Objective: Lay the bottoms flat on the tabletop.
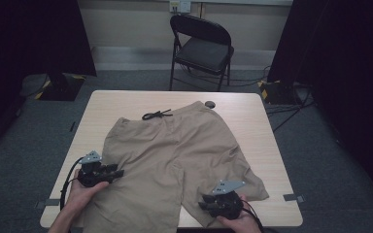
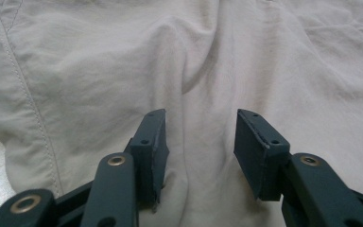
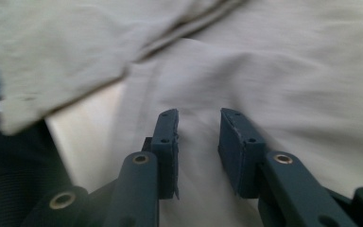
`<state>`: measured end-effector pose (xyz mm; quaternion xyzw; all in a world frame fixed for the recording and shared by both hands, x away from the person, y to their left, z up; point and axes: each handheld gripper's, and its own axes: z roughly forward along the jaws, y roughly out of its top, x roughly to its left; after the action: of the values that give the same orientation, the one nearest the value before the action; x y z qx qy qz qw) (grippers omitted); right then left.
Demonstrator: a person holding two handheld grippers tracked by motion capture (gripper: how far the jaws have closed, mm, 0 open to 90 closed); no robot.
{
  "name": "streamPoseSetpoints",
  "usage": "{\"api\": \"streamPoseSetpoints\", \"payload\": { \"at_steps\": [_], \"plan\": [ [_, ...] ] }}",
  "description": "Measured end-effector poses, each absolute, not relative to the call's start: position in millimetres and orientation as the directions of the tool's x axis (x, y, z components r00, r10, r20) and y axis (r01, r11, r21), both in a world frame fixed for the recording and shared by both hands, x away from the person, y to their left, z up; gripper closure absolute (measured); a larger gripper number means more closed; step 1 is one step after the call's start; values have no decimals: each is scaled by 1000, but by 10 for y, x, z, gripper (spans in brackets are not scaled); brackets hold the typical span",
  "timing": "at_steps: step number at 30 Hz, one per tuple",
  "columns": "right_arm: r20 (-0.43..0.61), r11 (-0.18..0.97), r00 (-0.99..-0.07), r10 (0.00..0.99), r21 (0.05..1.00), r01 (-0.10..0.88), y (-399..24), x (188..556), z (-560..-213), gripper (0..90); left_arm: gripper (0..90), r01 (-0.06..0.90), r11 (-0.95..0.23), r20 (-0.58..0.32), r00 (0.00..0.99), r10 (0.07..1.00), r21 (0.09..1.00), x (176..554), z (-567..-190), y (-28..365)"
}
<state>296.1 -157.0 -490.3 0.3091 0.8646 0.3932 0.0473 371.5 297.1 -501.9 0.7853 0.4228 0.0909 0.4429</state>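
The khaki shorts (image 1: pixel 175 160) lie flat and unfolded on the table (image 1: pixel 252 116) — folding is yet to start; left gripper (image 1: pixel 119 173) and right gripper (image 1: pixel 201 205) hover part-open over fabric, gripping nothing.

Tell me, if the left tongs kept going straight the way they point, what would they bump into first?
Most likely the beige shorts: the left tongs, jaws apart, point across the cloth, with a raised fold just ahead. Whether they already touch it is unclear.

It looks like a recording lab: black curtains (image 1: pixel 34 34) at both sides, grey carpet (image 1: pixel 24 145), cables (image 1: pixel 291 109) on the floor, one folding chair (image 1: pixel 201 48), a bare tabletop (image 1: pixel 252 121).
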Motion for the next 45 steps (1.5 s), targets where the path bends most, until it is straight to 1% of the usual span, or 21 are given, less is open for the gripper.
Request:
{"api": "streamPoseSetpoints", "payload": {
  "at_steps": [3, 8, 11, 13, 15, 16, 17, 20, 23, 26, 31, 36, 38, 39, 41, 42, 43, 44, 45],
  "plan": [
    [166, 530, -839, 517, 708, 467, -1437, 2864, -4904, 687, 542, 587, -247, -239, 626, 742, 771, 3721, -5019, 2982],
    [192, 545, -860, 473, 703, 456, -1337, 2740, -4906, 702, 550, 576, -262, -217, 630, 746, 774, 3726, -5017, 2993],
    [215, 547, -870, 444, 704, 454, -1290, 2674, -4915, 709, 556, 582, -253, -222, 622, 751, 773, 3735, -5019, 3016],
    [224, 558, -875, 429, 696, 452, -1258, 2644, -4907, 708, 556, 581, -255, -218, 620, 754, 773, 3737, -5017, 3022],
    [225, 565, -879, 420, 693, 447, -1254, 2643, -4896, 678, 555, 581, -257, -215, 619, 755, 772, 3736, -5015, 3023],
    [207, 564, -877, 433, 697, 443, -1280, 2653, -4865, 669, 555, 580, -258, -213, 619, 756, 772, 3735, -5015, 3023],
    [203, 540, -868, 453, 712, 449, -1338, 2684, -4818, 654, 555, 578, -258, -212, 620, 756, 774, 3734, -5017, 3022],
    [165, 460, -813, 559, 754, 469, -1645, 2834, -4636, 620, 555, 580, -252, -219, 620, 753, 775, 3738, -5019, 3025],
    [142, 374, -713, 687, 772, 514, -2028, 3018, -4549, 509, 555, 580, -253, -220, 622, 751, 774, 3741, -5019, 3029],
    [110, 319, -608, 787, 770, 552, -2357, 3182, -4572, 454, 555, 579, -254, -219, 622, 752, 774, 3739, -5019, 3027],
    [110, 253, -495, 862, 752, 608, -2682, 3267, -4711, 394, 555, 580, -257, -219, 624, 750, 773, 3743, -5018, 3035],
    [97, 217, -426, 900, 746, 630, -2891, 3259, -4768, 383, 554, 580, -254, -220, 623, 751, 774, 3741, -5019, 3029],
    [97, 218, -416, 904, 733, 644, -2935, 3261, -4808, 385, 554, 580, -256, -219, 624, 750, 774, 3742, -5019, 3032],
    [93, 223, -414, 905, 725, 651, -2944, 3264, -4836, 402, 554, 579, -256, -219, 624, 750, 774, 3743, -5019, 3034],
    [95, 232, -419, 903, 712, 663, -2947, 3268, -4882, 508, 554, 580, -257, -219, 624, 750, 773, 3743, -5018, 3035],
    [84, 241, -422, 902, 716, 656, -2942, 3272, -4894, 577, 554, 580, -257, -219, 625, 750, 773, 3743, -5018, 3035],
    [94, 235, -424, 901, 716, 658, -2938, 3282, -4890, 698, 554, 580, -257, -220, 625, 749, 773, 3744, -5018, 3036],
    [112, 221, -420, 901, 714, 664, -2932, 3291, -4882, 778, 554, 580, -254, -221, 623, 750, 774, 3744, -5019, 3035],
    [135, 208, -428, 893, 720, 662, -2923, 3297, -4871, 839, 554, 580, -252, -223, 622, 750, 774, 3744, -5020, 3034]
  ]
}}
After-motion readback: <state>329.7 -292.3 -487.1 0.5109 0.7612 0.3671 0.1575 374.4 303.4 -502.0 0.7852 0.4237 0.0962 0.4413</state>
